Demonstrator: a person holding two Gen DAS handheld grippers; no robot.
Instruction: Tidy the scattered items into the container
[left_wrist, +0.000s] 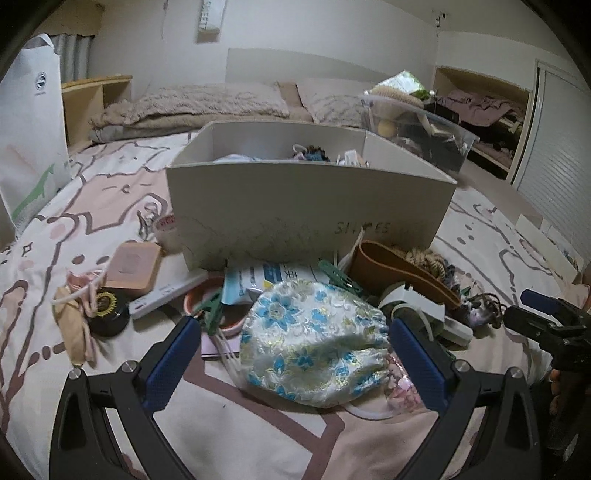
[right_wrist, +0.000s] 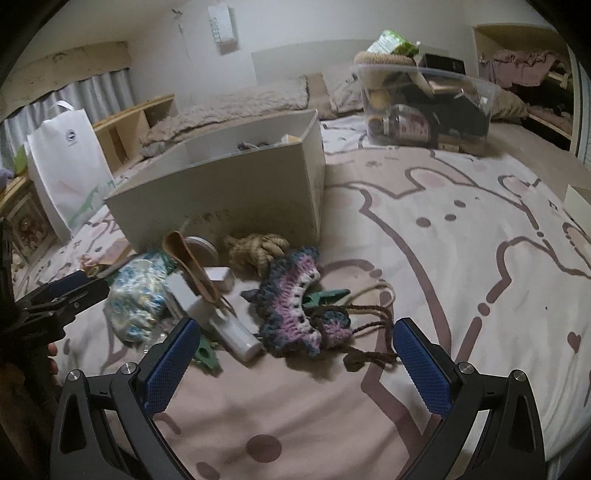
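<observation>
Nearest item, left wrist view: white brocade drawstring pouch with blue and gold flowers (left_wrist: 314, 350), lying on the pink patterned bedspread (left_wrist: 110, 184) between the spread blue-padded fingers of the left gripper (left_wrist: 291, 350). Jaws stand wide apart on either side of the pouch; whether the pads touch the cloth cannot be told.

Nearest item, right wrist view: purple, white and blue crocheted piece (right_wrist: 295, 306) with brown braided cord (right_wrist: 373, 332), loose on the bedspread ahead of the right gripper (right_wrist: 295, 350). Jaws spread, nothing held.

Container: pale grey open cardboard box (left_wrist: 306, 206), upright on the bed just behind the clutter. A few small things already show over its rim, too hidden to name.

Still outside the box, clustered against its near wall:
- green plastic clothes pegs (left_wrist: 338, 277)
- brown leather shoehorn-shaped piece (left_wrist: 399, 269)
- knotted tan rope bundle (right_wrist: 258, 251)
- white plastic tube-like items (right_wrist: 236, 332)
- pink square block (left_wrist: 135, 264)
- roll of tape (left_wrist: 168, 230)
- printed blue and white packet (left_wrist: 266, 278)
- black round tin with a sunflower lid (left_wrist: 107, 310)

Progress, as judged: early; most of the scatter remains on the bed.

Pose: both grippers low over the bedspread, pointing toward the box, left one beside the right and framing the pouch as if for a pick.
</observation>
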